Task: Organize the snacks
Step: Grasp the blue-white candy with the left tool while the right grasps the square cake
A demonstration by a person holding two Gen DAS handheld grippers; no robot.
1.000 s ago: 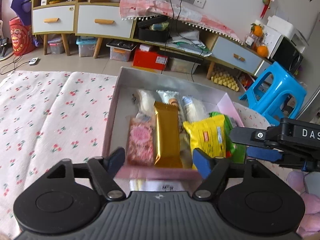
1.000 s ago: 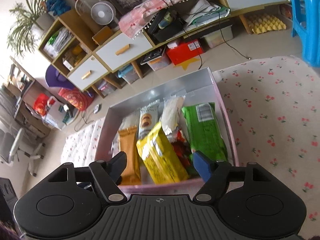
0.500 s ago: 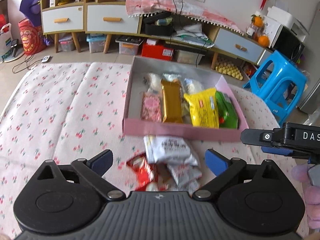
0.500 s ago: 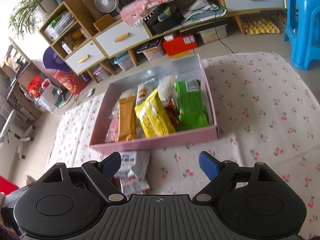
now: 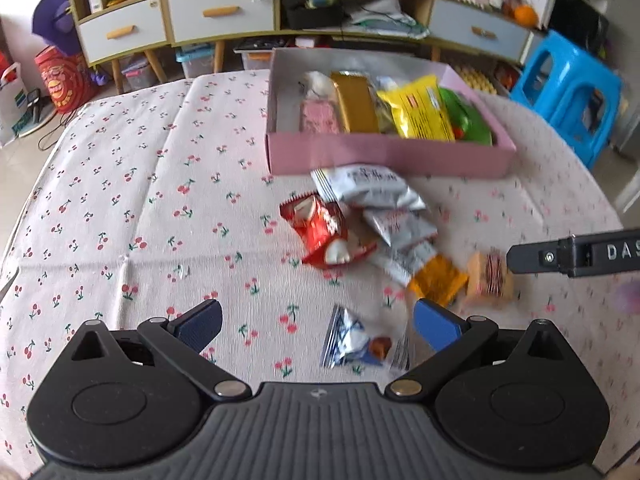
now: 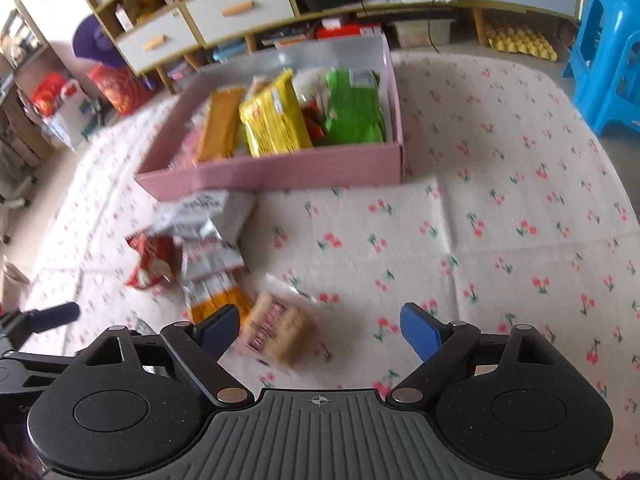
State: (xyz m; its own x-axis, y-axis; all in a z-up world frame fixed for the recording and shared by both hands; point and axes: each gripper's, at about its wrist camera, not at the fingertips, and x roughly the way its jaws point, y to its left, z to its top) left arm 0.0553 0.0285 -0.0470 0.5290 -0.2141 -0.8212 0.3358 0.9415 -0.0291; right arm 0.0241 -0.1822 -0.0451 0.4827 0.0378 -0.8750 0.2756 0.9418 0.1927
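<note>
Both grippers have pulled back from the pink box (image 5: 384, 156), which now lies well ahead of them, and loose snacks have come into view on the cherry-print cloth (image 5: 132, 184). The left gripper (image 5: 318, 322) has just been opening; its jaws stand wide and empty, with a small blue-and-silver packet (image 5: 346, 340) on the cloth between the fingertips, untouched. The right gripper (image 6: 318, 328) has also been opening and holds nothing; a clear-wrapped biscuit pack (image 6: 278, 332) lies just inside its left finger, whether touching I cannot tell. Ahead, a pile rests against the box's near wall: two silver-white packets, one red packet (image 5: 326, 232) and one orange-ended packet (image 5: 434, 280). The box holds one gold bar, one yellow pack, one green pack, one pink packet and some pale ones. Bare cloth spreads wide to the left and right.
</note>
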